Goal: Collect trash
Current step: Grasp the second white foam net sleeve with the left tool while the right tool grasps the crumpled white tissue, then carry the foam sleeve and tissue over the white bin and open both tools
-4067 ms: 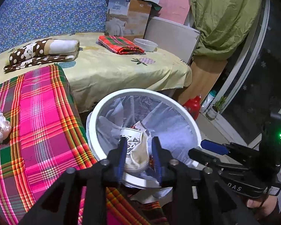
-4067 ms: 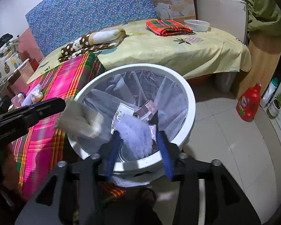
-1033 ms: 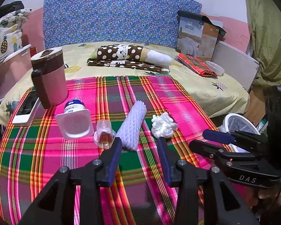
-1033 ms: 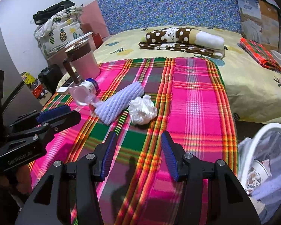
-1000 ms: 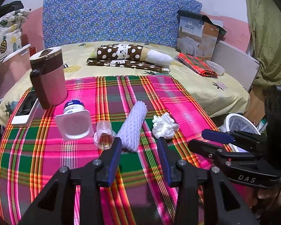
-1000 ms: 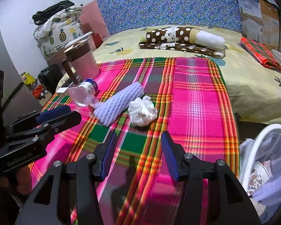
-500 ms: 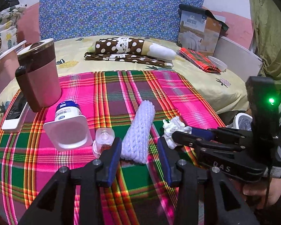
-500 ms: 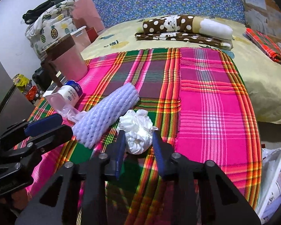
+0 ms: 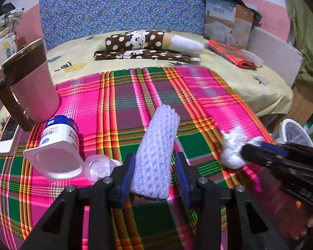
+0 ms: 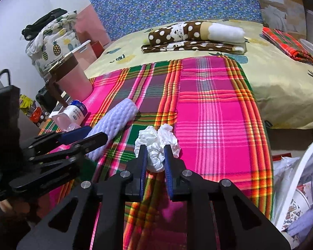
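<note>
Right wrist view: crumpled white tissue wad (image 10: 156, 145) lies on the plaid cloth (image 10: 215, 112), pinched between the blue pads of the right tool (image 10: 154, 156), whose jaws have just been closing and now clamp the wad's near part; the rest bulges out beyond the tips. Left wrist view: white foam net sleeve (image 9: 156, 152) lies lengthwise on the cloth w/ its near end between the fingers of the left tool (image 9: 154, 173); jaws apart, left pad about touching the sleeve, a gap at the right pad, so no grip yet.

Step in hand (judged): pick-up of two trash items at once, right side gripped, left side in approach. Next move calls for closing the left jaws on the sleeve, lifting both clear of the cloth, then carrying them to the white bin (image 10: 302, 166) w/ liner at lower right, beside the bed edge; it already holds paper scraps. The soft sleeve may flex or slip if gripped only at its end.

Other items, left of the sleeve: toppled white yogurt-type tub (image 9: 56, 152) w/ blue label, small clear plastic cup (image 9: 98, 166) touching it, pink-and-brown lidded mug (image 9: 31, 83) upright, phone (image 9: 8, 137) at the cloth's edge.

Surface and room: cloth spread over a bed w/ yellow printed sheet (image 10: 281, 79); polka-dot folded bedding (image 10: 194, 35), folded red plaid fabric (image 10: 288, 43), blue floral headboard (image 10: 173, 2), cardboard box (image 9: 227, 20).
</note>
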Demonstrator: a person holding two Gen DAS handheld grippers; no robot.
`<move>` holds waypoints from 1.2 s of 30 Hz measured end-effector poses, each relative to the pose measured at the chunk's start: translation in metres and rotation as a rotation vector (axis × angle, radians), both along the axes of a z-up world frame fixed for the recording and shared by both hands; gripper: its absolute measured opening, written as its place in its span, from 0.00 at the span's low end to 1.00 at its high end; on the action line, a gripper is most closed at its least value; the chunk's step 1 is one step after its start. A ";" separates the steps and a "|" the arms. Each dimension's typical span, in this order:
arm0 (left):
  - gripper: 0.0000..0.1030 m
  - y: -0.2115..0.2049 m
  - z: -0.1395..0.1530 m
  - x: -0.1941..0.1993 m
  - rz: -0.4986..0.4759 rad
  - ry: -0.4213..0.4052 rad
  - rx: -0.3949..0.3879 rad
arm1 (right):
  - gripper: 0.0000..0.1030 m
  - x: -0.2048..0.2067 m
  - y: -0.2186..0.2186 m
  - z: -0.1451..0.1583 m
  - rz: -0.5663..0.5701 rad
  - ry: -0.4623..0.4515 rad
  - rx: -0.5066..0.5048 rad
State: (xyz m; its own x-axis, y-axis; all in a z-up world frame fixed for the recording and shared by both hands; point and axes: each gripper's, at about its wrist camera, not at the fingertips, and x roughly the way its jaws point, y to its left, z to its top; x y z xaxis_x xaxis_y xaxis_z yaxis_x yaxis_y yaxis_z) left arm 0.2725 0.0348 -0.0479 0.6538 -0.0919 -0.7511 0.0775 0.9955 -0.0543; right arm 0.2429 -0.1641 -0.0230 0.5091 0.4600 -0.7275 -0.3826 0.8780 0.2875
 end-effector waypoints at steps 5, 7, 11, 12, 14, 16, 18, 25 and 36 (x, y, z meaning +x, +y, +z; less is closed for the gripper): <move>0.32 -0.004 -0.010 0.006 0.020 0.041 0.062 | 0.17 -0.004 -0.004 0.002 -0.011 -0.011 0.000; 0.28 -0.005 -0.010 0.003 0.024 0.032 0.073 | 0.17 -0.008 -0.008 0.004 -0.016 -0.021 -0.003; 0.25 -0.008 -0.004 -0.009 0.016 0.023 0.033 | 0.17 -0.015 -0.013 0.010 -0.026 -0.045 -0.007; 0.25 -0.010 -0.002 -0.013 0.012 0.017 0.031 | 0.17 -0.017 -0.014 0.012 -0.028 -0.053 -0.009; 0.24 -0.015 0.002 -0.023 0.000 0.005 0.014 | 0.17 -0.022 -0.016 0.015 -0.032 -0.069 -0.014; 0.24 -0.020 0.006 -0.033 -0.007 -0.005 -0.004 | 0.17 -0.027 -0.019 0.019 -0.034 -0.083 -0.020; 0.24 -0.026 0.011 -0.042 -0.015 -0.014 -0.025 | 0.17 -0.032 -0.021 0.022 -0.042 -0.097 -0.026; 0.24 -0.043 0.029 -0.071 -0.039 -0.045 -0.084 | 0.17 -0.049 -0.036 0.031 -0.068 -0.134 -0.044; 0.24 -0.074 0.046 -0.102 -0.092 -0.077 -0.116 | 0.17 -0.075 -0.060 0.045 -0.124 -0.183 -0.051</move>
